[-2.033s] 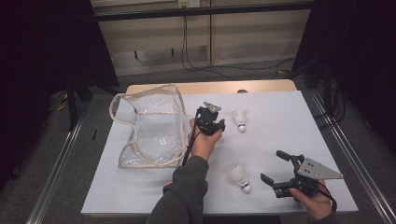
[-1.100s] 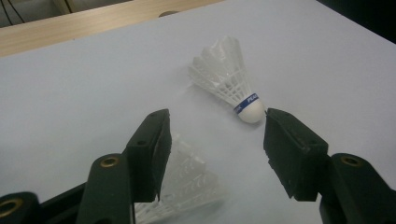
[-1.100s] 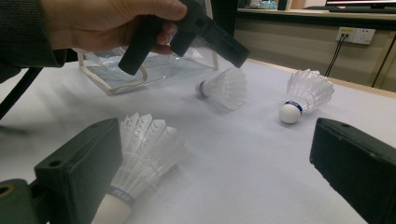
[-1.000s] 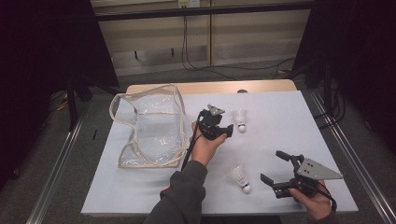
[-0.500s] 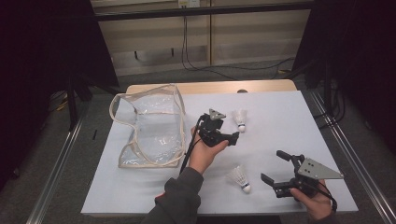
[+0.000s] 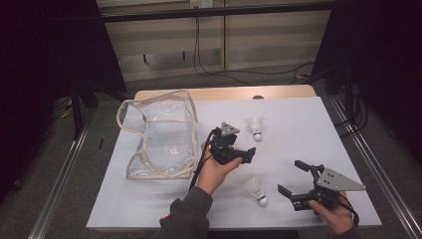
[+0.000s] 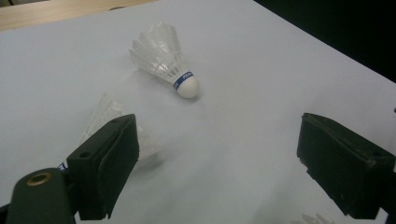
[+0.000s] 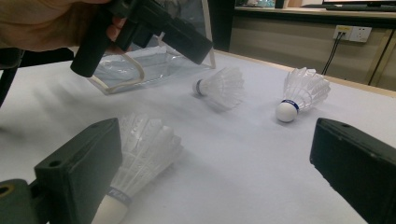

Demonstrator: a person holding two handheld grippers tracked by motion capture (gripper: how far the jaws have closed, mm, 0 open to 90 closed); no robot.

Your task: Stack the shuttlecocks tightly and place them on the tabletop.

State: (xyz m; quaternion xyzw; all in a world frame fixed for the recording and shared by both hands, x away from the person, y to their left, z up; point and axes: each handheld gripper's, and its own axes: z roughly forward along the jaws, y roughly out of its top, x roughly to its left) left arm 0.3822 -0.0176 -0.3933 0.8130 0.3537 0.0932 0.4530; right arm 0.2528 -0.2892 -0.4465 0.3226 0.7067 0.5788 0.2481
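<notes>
Shuttlecocks are being shown on the white-covered counter, three in all. One is lying toward the far side, near the middle; one is lying near the front, between the two hands; a third is lying on its side just beside the left hand-held gripper, half hidden by it in the high view. A clear plastic bag with pale piping is lying at the left, mouth open.

The left hand-held gripper is being held low over the counter with its jaws spread wide and nothing between them; in its own view the far shuttlecock is lying ahead, between the jaw lines. The right hand-held gripper is being held near the front edge, likewise wide and empty, the front shuttlecock just beside its left jaw in its own view.

These pieces are being judged very light and fragile: the feather skirt would probably crush or splay under a firm pinch. A hold is better being taken at the rounded white cork, or low on the skirt by the blue band, with gentle closing, since so light a thing is likely to skid away.
</notes>
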